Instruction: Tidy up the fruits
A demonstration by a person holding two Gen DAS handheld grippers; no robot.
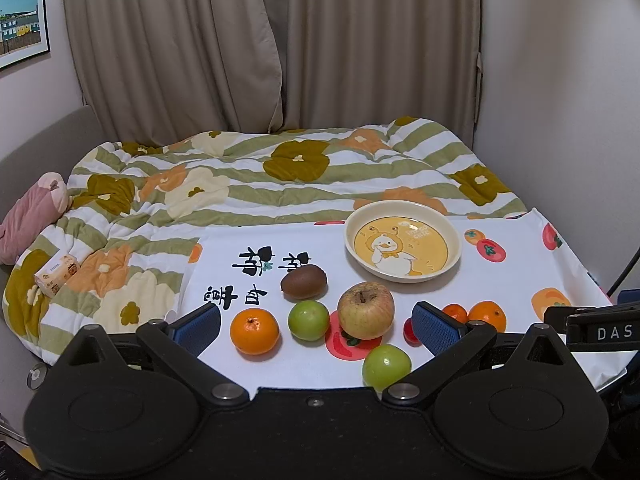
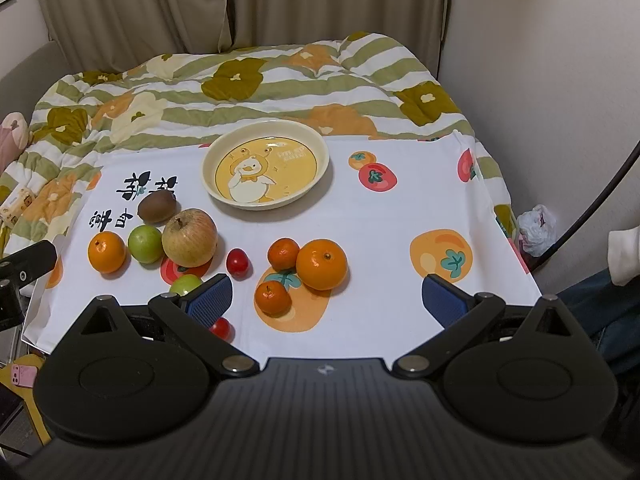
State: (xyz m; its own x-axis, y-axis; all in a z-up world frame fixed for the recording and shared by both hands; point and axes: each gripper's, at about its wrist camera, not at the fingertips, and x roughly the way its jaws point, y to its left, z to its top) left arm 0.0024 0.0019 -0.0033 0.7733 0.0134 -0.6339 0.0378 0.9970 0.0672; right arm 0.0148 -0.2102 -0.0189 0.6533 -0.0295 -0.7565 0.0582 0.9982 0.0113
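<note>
The fruits lie on the white cloth (image 2: 360, 220) in front of the empty duck plate (image 2: 265, 164). Only the right wrist view shows the cherry tomato (image 2: 238, 263) and three-orange cluster (image 2: 321, 264) beside the apple (image 2: 189, 237). Left gripper (image 1: 316, 326) and right gripper (image 2: 326, 298) both spread wide, gripping nothing.

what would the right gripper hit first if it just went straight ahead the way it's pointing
Probably the cluster of three oranges: the small orange lies nearest between the open right gripper's fingers, the big orange just behind it. Depth is hard to judge.
</note>
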